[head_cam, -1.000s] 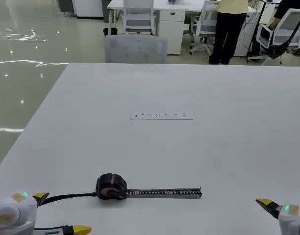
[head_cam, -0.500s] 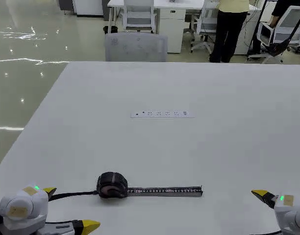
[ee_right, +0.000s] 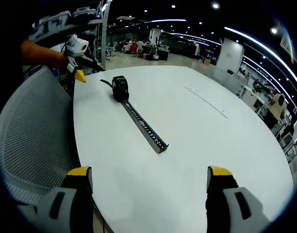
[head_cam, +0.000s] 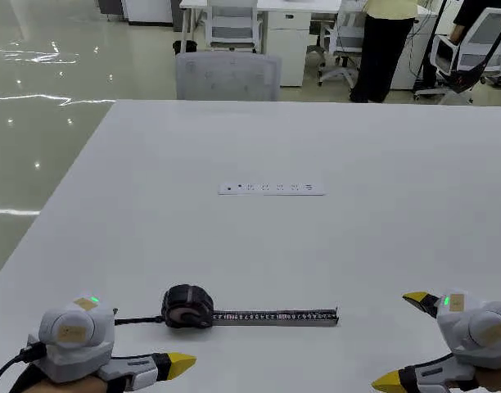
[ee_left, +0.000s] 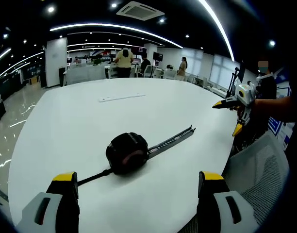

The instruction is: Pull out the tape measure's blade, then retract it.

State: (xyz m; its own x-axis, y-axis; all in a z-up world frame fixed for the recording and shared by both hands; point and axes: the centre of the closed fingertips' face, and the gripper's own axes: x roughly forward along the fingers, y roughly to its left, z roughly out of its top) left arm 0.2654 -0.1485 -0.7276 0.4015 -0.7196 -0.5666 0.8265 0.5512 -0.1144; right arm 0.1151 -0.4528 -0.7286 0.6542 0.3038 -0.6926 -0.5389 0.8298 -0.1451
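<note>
One black round-cased tape measure (head_cam: 187, 307), on the white tabletop (head_cam: 357, 229), its dark graduated blade (head_cam: 275, 318) part-drawn, seemingly awaiting retraction; left tongs (ee_left: 139, 177) near its case, right tongs (head_cam: 402, 340) beyond its hook, both wide open, holding nothing.

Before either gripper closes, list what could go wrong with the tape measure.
The blade lies extended and unheld; released, it may whip back into the case. The case sits loose on the smooth table, so the open left gripper may push it away. Its black strap could snag a jaw.
</note>
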